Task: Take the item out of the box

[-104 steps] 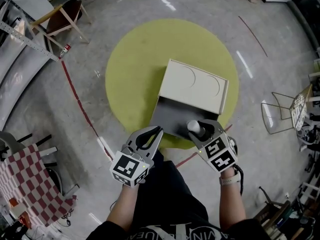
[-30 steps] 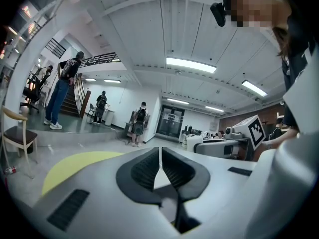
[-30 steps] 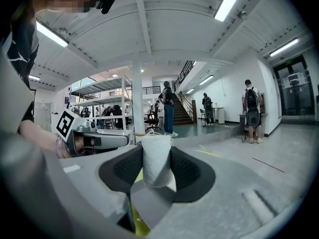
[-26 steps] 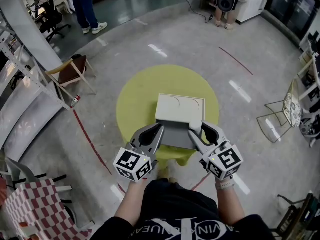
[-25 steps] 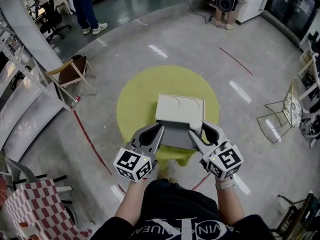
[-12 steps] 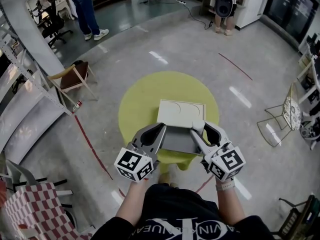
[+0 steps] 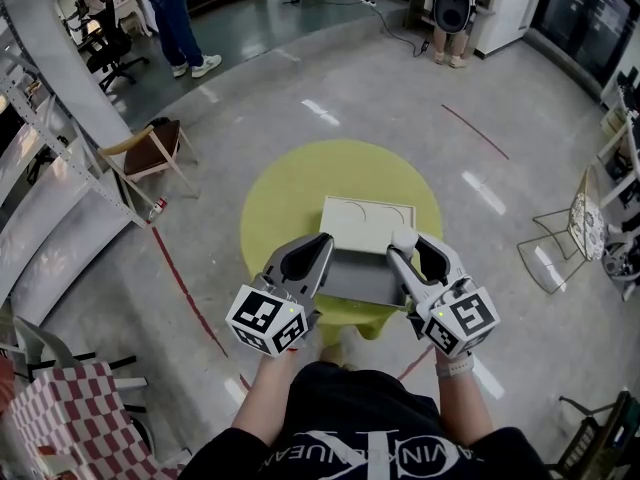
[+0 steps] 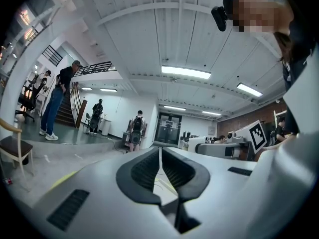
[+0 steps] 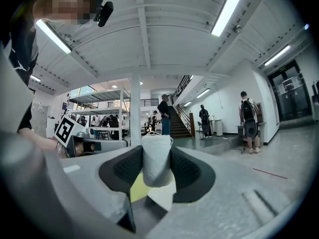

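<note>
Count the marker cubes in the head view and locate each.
2. One marker cube sits on the rear of the left gripper, the other on the rear of the right gripper, which grips a white spool. None seems hidden.

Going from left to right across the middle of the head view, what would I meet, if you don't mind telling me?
wooden chair → left gripper, jaws together → right gripper, shut on the white spool → wire chair
</note>
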